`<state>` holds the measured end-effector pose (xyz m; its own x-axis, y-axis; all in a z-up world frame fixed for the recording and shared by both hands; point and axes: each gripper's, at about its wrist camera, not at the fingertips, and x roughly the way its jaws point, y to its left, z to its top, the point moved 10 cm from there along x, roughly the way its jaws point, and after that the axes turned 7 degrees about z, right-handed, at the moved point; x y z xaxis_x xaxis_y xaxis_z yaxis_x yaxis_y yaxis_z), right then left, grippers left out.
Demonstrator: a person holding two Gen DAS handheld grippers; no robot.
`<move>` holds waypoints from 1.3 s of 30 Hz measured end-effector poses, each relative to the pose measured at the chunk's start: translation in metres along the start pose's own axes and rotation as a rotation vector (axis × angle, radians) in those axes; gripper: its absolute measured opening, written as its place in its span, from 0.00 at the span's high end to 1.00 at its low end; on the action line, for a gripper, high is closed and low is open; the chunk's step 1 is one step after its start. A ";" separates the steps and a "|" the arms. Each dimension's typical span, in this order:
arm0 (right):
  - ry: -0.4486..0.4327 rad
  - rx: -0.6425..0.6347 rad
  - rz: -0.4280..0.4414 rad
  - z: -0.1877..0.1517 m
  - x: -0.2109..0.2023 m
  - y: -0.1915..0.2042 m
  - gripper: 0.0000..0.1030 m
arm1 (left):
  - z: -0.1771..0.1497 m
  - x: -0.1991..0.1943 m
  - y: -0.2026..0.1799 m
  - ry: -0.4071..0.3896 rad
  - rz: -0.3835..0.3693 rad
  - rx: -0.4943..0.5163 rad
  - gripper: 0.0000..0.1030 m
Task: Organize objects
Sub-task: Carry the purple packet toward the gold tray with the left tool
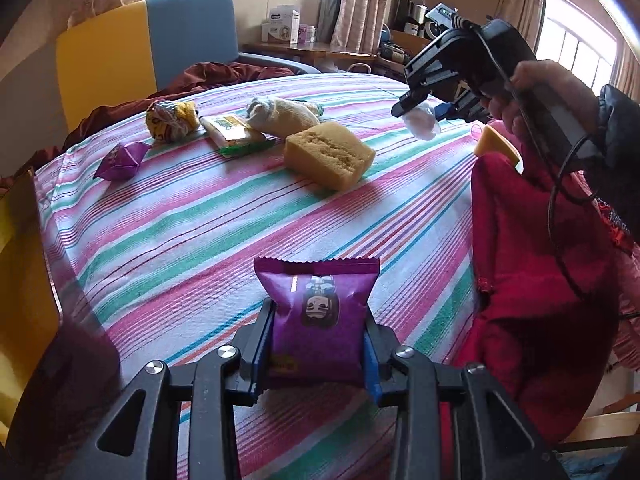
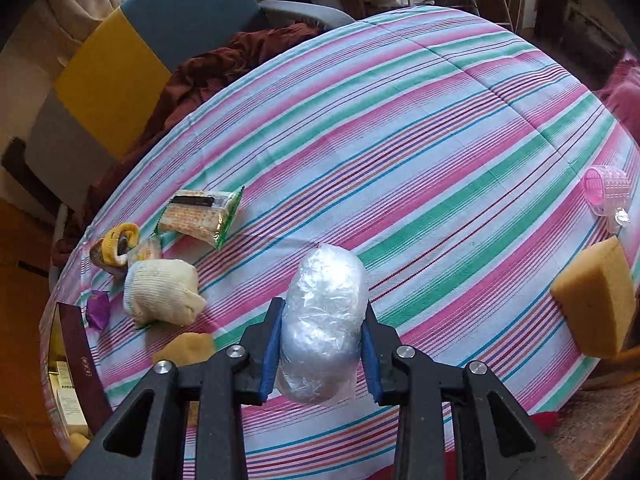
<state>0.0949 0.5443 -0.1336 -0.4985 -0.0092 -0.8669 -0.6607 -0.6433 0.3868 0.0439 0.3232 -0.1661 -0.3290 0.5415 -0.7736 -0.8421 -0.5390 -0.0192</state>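
Striped cotton cloth point(image 2: 440, 128) in pink, green and white covers the round table. At its left edge stands a dark red box point(image 2: 82, 364), with what look like small packets inside, though the view there is dim. Porous yellow sponge point(image 1: 330, 154) lies mid-table beside a knitted cream sock bundle point(image 1: 286, 114) and a cracker pack point(image 1: 236, 134). The left gripper point(image 1: 318, 350) is clamped on a glossy purple snack packet point(image 1: 320, 308); the right gripper point(image 2: 322, 354) pinches a crinkled clear plastic-wrapped roll point(image 2: 324, 324) above the cloth.
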 end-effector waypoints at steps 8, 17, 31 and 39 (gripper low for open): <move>0.040 -0.024 -0.023 -0.010 0.010 0.007 0.65 | 0.001 -0.021 0.010 -0.027 0.016 -0.027 0.64; 0.041 -0.031 -0.017 -0.011 0.011 0.009 0.65 | -0.011 -0.012 0.004 0.010 0.018 -0.012 0.64; 0.062 -0.050 -0.024 -0.013 0.015 0.012 0.65 | 0.035 -0.076 0.078 -0.113 0.030 -0.258 0.64; 0.044 -0.049 -0.006 -0.011 0.011 0.014 0.65 | 0.032 -0.087 0.228 -0.077 0.189 -0.579 0.64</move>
<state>0.0867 0.5268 -0.1409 -0.4685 -0.0382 -0.8826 -0.6349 -0.6802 0.3665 -0.1330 0.1738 -0.0832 -0.4982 0.4360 -0.7495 -0.4045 -0.8814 -0.2439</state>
